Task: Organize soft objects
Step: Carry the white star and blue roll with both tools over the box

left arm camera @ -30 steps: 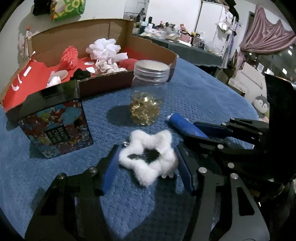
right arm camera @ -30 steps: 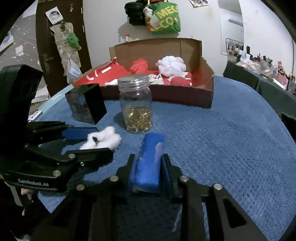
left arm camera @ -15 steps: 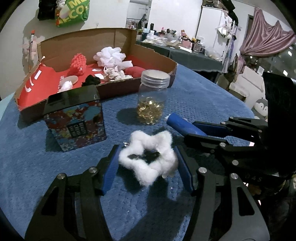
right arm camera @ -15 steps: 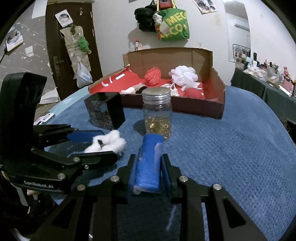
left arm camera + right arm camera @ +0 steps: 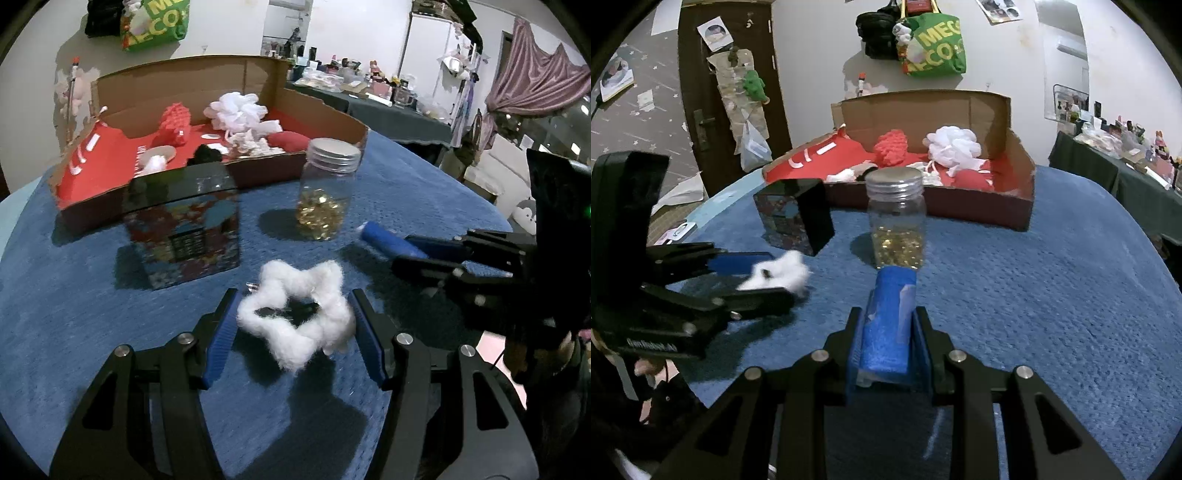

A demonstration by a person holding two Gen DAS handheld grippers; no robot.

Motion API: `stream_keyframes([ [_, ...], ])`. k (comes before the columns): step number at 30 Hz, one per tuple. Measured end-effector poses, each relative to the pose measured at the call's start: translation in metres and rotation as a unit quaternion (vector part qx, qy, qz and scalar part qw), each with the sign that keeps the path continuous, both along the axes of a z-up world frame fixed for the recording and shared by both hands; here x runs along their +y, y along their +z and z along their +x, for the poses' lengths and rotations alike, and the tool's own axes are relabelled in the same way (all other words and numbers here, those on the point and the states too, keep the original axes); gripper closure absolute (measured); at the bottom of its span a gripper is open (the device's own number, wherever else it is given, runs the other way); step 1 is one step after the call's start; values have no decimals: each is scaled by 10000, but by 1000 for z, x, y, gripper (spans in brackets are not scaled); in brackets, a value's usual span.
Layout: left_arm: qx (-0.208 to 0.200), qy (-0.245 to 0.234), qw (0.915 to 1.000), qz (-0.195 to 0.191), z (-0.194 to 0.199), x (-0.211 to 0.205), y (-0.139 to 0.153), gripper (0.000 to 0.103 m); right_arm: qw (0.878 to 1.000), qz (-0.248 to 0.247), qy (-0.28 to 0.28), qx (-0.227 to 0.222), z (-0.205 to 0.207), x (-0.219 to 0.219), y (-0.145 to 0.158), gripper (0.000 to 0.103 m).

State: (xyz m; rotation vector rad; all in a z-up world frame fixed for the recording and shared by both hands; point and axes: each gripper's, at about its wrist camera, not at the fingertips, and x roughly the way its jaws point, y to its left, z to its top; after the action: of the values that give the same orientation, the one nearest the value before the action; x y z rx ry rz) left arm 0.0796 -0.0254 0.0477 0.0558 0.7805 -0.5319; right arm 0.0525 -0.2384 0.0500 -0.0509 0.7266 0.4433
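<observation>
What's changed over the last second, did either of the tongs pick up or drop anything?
Nothing was taken or dropped. Both tongs rose off the blue cloth with their loads: the left tongs hold the white fluffy scrunchie, the right tongs the blue roll. Jar, patterned box and cardboard tray stayed put.

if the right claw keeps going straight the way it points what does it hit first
Most likely the jar: it stands straight ahead of the right claw, just past the tip of the blue roll it holds. The gap between them is hard to judge.
</observation>
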Motion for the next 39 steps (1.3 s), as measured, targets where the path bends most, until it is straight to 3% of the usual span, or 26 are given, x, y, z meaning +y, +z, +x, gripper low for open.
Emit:
stream_keyframes([
  [12,78,615,9980,142,-2,66,2,46,9992,-45,-374,121,13,-27,1,74],
  [21,14,1011,9940,421,24,108,12,46,9986,-257,-471,-7,38,-36,17,74],
  [30,-8,785,9948,655,52,117,21,46,9986,-457,-254,-100,68,-31,30,74],
  [39,-148,425,9961,764,68,119,35,46,9992,-341,163,-91,92,-22,37,74],
])
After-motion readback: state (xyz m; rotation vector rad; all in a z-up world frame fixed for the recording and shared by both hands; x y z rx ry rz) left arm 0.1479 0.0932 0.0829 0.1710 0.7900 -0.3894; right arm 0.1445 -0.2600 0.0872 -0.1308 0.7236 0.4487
